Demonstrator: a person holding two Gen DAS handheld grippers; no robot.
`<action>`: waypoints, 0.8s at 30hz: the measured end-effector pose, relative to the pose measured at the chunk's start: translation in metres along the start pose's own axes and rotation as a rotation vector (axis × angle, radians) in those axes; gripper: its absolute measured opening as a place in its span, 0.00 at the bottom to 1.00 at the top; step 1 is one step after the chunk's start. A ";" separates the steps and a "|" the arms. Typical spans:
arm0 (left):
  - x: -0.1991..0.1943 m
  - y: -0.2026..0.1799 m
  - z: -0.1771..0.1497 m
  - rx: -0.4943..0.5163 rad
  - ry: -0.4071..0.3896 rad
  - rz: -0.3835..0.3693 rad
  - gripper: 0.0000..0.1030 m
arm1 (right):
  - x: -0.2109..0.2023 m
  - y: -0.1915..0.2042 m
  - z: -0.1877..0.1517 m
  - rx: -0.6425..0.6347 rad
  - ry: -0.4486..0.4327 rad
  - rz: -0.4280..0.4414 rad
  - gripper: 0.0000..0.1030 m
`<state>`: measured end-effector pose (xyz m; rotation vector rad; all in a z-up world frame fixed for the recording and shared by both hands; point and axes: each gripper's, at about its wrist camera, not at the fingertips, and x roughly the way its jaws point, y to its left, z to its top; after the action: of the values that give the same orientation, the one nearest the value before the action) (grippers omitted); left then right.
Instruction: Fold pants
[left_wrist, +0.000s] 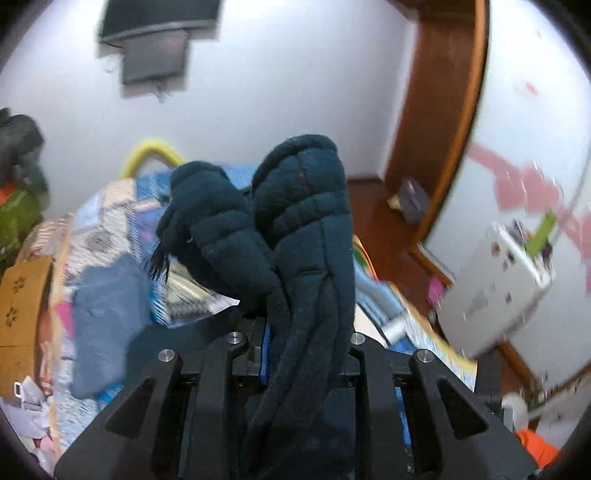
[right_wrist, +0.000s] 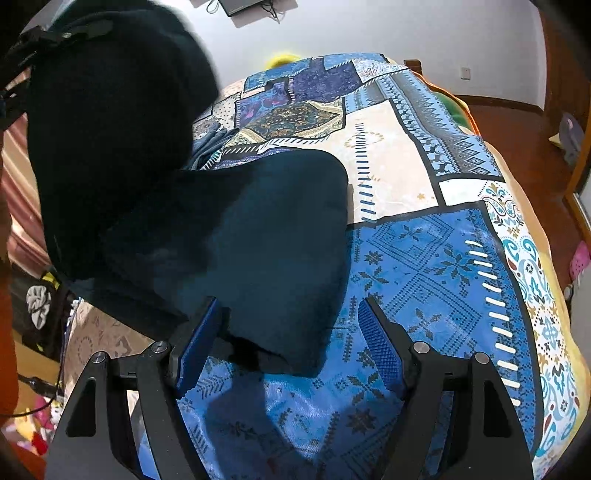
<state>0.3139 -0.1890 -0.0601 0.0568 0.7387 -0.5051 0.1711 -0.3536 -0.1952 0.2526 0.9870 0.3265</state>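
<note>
Clearly the left gripper (left_wrist: 295, 332) is clamping bunched dark pants (left_wrist: 295, 221); the right gripper (right_wrist: 288, 332), fingers apart, is holding nothing, so the lifted cloth is probably risking a crooked fold on the patchwork bedspread (right_wrist: 424, 258).

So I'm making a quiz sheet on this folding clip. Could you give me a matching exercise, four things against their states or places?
Things:
1. left hand-held gripper
2. right hand-held gripper
3. dark pants
4. patchwork bedspread

States or places:
a. covers the bed, blue and cream patterns
b. jaws apart, nothing between the pads
c. partly on the bed, one end lifted
d. clamped on bunched dark fabric

Pairs: 1-d, 2-b, 3-c, 4-a
</note>
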 end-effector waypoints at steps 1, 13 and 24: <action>0.007 -0.008 -0.008 0.015 0.029 -0.009 0.20 | -0.001 -0.001 -0.001 0.006 -0.001 0.003 0.71; 0.069 -0.070 -0.064 0.181 0.345 -0.037 0.31 | -0.007 0.004 -0.016 -0.014 0.027 -0.044 0.71; 0.021 -0.051 -0.051 0.101 0.240 -0.064 0.83 | -0.015 0.005 -0.018 0.005 0.034 -0.050 0.71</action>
<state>0.2715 -0.2316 -0.1055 0.1909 0.9517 -0.6028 0.1473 -0.3535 -0.1918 0.2269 1.0261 0.2831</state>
